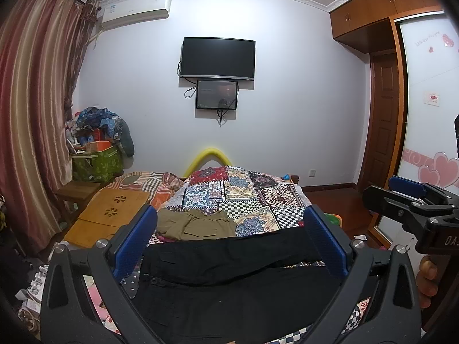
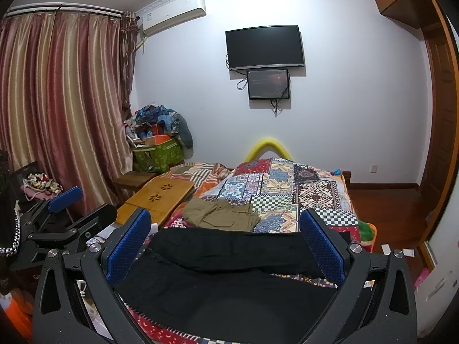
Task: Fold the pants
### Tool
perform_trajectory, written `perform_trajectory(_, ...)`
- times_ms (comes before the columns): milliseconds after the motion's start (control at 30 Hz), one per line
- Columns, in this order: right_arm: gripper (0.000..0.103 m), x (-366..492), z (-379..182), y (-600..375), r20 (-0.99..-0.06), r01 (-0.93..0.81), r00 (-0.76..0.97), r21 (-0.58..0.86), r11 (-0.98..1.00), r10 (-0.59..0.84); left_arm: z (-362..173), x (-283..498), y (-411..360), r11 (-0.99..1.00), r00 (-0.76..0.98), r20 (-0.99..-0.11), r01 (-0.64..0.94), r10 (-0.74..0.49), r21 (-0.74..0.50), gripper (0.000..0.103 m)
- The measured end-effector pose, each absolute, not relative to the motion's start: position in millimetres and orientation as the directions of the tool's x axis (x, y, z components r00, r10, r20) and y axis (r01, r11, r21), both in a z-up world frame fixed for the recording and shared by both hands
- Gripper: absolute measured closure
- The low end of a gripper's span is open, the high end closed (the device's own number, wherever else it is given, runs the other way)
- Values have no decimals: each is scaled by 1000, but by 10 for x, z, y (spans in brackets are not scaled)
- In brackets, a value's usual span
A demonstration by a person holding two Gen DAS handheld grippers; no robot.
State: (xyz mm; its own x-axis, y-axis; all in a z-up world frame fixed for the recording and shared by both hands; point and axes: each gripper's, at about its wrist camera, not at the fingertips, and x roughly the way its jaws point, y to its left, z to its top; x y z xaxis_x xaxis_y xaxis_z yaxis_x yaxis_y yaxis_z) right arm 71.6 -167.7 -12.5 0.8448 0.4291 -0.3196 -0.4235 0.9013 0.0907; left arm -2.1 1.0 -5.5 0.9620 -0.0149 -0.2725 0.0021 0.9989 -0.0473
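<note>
From the left wrist view, the left gripper (image 1: 229, 246) is seen with its blue fingers (image 1: 134, 243) spread wide and nothing held between them. The black pants (image 1: 229, 281) are laid across the near end of the bed (image 1: 243, 192), just below and between the fingers, with one leg lying over the other. A folded pair of khaki pants (image 1: 195, 225) is set farther up the bed. The right gripper (image 1: 413, 212) is visible at the right edge, with the letters "DA" readable on its body. Pink script is printed on the wardrobe door (image 1: 424, 86), too small to be read.

From the right wrist view, the right gripper (image 2: 226, 246) is likewise held wide open and empty over the black pants (image 2: 229, 272). The left gripper (image 2: 57, 223) is seen at the left.

The fold is judged to be not yet started. It would be done well if waistband and hem were pinched through both layers, then lifted together and evenly.
</note>
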Motion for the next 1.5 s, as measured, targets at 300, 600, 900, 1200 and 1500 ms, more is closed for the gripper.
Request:
perform_trajectory(300, 0, 731, -147, -1666, -323, -432, 840, 92, 897, 437, -56, -15, 18, 998, 960, -279, -2, -14, -57, 0)
perform_trajectory(600, 0, 767, -155, -1671, -327, -436, 835, 95, 895, 442, -50, -21, 26, 998, 960, -279, -7, -9, -58, 0)
perform_trajectory(900, 0, 795, -174, -1648, -333, -443, 830, 91, 892, 447, -57, -24, 42, 998, 959, -285, -11, -7, -60, 0)
perform_trajectory(1200, 0, 828, -244, -1651, -349, -441, 824, 102, 892, 447, -83, 1, 63, 998, 955, -296, -12, -7, -63, 0)
perform_trajectory(1500, 0, 1069, -469, -1793, -408, -381, 836, 53, 923, 368, -240, 259, 199, 998, 940, -342, -33, 10, -60, 0)
